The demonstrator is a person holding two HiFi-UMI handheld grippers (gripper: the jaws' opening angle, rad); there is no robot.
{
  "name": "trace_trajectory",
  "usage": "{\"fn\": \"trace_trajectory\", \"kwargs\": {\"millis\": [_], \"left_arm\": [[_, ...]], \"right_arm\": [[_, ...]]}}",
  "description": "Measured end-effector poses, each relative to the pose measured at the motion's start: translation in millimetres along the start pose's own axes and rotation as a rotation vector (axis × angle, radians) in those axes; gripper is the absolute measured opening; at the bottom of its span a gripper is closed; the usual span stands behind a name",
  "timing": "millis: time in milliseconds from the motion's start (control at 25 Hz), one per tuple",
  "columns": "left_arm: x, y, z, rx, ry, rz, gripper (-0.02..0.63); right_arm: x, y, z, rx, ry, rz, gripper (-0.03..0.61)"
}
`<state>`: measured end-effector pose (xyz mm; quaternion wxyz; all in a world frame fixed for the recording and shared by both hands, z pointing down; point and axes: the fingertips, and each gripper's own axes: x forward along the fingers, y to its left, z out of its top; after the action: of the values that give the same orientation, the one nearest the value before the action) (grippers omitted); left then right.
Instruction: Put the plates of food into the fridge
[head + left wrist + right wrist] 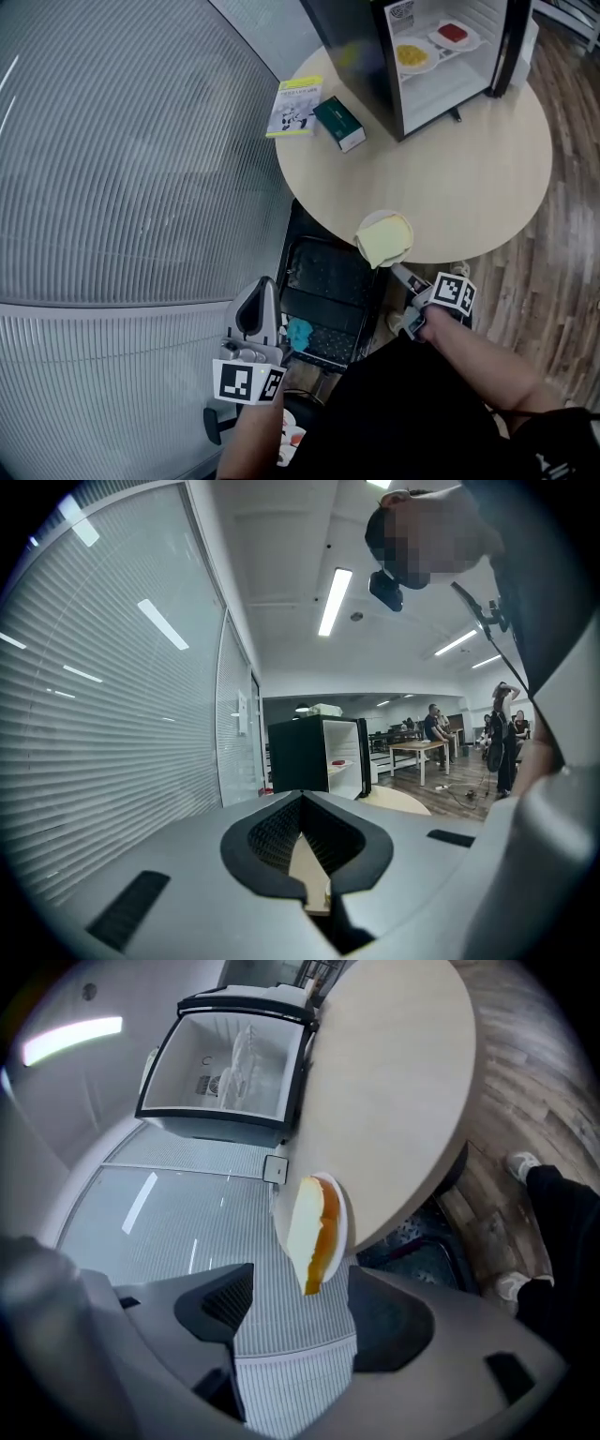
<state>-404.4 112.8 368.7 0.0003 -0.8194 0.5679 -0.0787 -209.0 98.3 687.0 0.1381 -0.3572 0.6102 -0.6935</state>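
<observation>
Right claw (298,1299) is wide open and empty. The plate of food (317,1232) sits just ahead of the jaw tips, not touched, and the near end of the food reaches toward the gap. The plate is at the near edge of the round table (403,1082), rim hanging a bit past it. The step in hand looks like the pick. I'm rolled so one jaw can go over the rim and one under, so I want to slide straight in, keep the lower jaw off the table edge, and bite bare rim beside the food rather than the food itself. I should close firmly and then lift level, since a one-sided pinch probably lets the plate sag and the food slide. Left claw (302,808) has its jaws together on nothing and is parked low, well away from the table. The right gripper view gives jaw-to-rim alignment and the overhang, but the fridge interior is tiny there. The head view shows the fridge (370,56) open, with a yellow-food plate (415,54) and a red-food plate (453,35) already on one shelf. It also shows a book (295,105) and a green box (339,124) off to the left of the route. The left gripper view shows the fridge from the side and people far back, but not my plate.
</observation>
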Motion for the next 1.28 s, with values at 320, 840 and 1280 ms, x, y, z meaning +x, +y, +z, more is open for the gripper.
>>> {"fn": "trace_trajectory", "kwargs": {"millis": [320,840,1280], "left_arm": [[-10,22,-14,0.020,0.039,0.036,0.003],[-8,38,-20,0.041,0.068,0.035,0.003],[18,29,-14,0.003,0.036,-0.003,0.003]], "right_arm": [[45,-18,-1,0.126,-0.027,-0.009,0.298],[64,-39,0,0.255,-0.067,-0.016,0.201],[42,-7,17,0.146,-0.037,0.091,0.118]]}}
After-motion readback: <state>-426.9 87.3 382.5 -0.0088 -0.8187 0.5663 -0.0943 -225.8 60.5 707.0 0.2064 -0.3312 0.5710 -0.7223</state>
